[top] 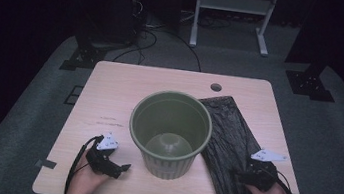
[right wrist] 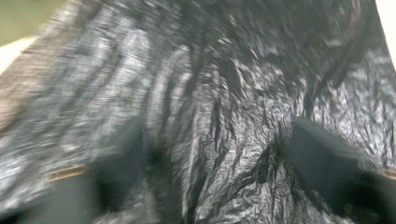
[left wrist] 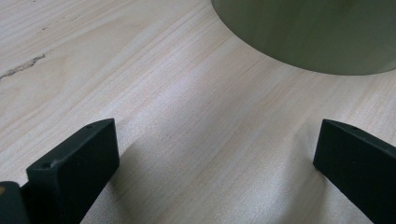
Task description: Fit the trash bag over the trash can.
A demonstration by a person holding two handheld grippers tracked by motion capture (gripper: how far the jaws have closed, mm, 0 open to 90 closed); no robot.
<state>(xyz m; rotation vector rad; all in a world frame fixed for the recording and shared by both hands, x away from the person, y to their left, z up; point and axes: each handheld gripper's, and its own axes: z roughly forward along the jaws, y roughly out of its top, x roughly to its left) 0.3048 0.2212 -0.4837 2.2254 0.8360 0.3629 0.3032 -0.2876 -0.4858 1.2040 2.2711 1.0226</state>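
Note:
A green plastic pot (top: 170, 132) stands upright and empty in the middle of the wooden table (top: 110, 94). To its right a crinkled black plastic bag (top: 228, 129) lies flat, reaching over the table's front edge. My left gripper (top: 123, 167) rests low by the front left and points right toward the pot. In the left gripper view its jaws (left wrist: 215, 154) stand wide open over bare wood, with the pot's wall (left wrist: 308, 32) ahead. My right gripper (top: 236, 176) sits on the bag's near part. Its jaws (right wrist: 215, 154) are apart and pressed down on the wrinkled bag (right wrist: 210, 70), with folds of it between them.
A round cable hole (top: 216, 87) is near the table's far edge. Beyond the table are a white metal stand (top: 231, 14), black floor brackets (top: 310, 82) and loose cables on grey carpet.

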